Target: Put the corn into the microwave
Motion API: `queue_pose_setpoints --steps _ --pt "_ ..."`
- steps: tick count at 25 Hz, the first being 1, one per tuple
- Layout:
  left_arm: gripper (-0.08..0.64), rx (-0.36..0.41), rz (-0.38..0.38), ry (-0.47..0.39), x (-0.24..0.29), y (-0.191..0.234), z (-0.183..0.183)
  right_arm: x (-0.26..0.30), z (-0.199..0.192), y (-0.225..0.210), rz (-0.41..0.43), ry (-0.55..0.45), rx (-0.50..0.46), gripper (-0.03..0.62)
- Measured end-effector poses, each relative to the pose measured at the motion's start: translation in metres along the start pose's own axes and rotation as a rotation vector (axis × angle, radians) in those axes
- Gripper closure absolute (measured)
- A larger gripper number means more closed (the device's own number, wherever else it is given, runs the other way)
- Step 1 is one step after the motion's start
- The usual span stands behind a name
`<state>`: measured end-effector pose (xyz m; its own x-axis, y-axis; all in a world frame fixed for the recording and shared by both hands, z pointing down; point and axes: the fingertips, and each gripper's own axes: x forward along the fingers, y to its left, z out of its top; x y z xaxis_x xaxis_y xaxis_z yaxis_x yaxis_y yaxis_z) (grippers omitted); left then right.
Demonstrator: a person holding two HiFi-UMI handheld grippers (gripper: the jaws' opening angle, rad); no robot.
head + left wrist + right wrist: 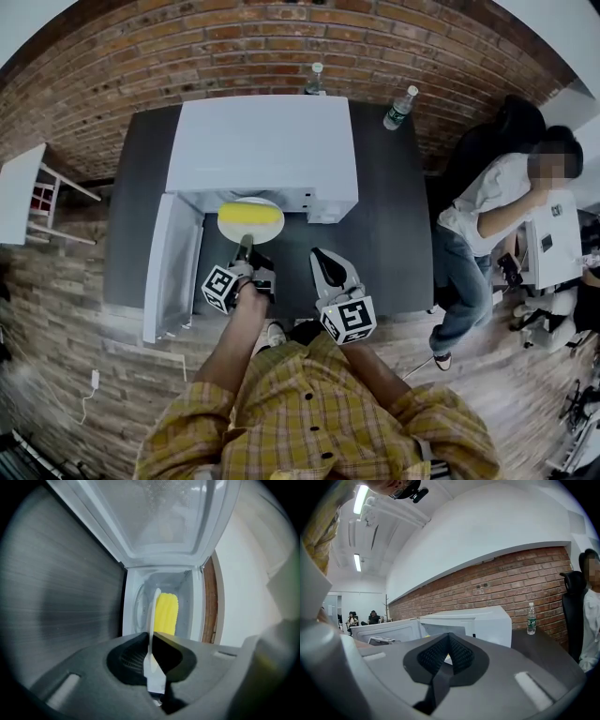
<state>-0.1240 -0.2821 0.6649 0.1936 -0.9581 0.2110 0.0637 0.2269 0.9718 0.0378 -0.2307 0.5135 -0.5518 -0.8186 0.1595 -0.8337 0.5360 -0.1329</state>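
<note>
Corn at the microwave's mouth, not yet let go.

The corn (251, 215) lies on a white plate (228, 228) that is partly inside the open microwave (262, 141). The left gripper (246, 246) has its jaws pinched on the plate's near rim. The right gripper (323, 264) hangs just beside it, jaws together on nothing. Whether the plate rests on the cavity floor cannot be made out. What is probably left is to set it fully in, release it and close the door (173, 267). The microwave stands on a dark table (398, 234) with two bottles (400, 107) at the back, against a brick wall (187, 56). A person (487, 202) sits to the right.
</note>
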Motion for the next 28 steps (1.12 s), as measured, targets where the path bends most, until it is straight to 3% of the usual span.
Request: queue_pose_setpoints --steps 28 --pt "0.531 -0.002 0.06 -0.034 0.059 0.03 0.01 0.013 -0.005 -0.016 -0.002 0.023 -0.007 0.589"
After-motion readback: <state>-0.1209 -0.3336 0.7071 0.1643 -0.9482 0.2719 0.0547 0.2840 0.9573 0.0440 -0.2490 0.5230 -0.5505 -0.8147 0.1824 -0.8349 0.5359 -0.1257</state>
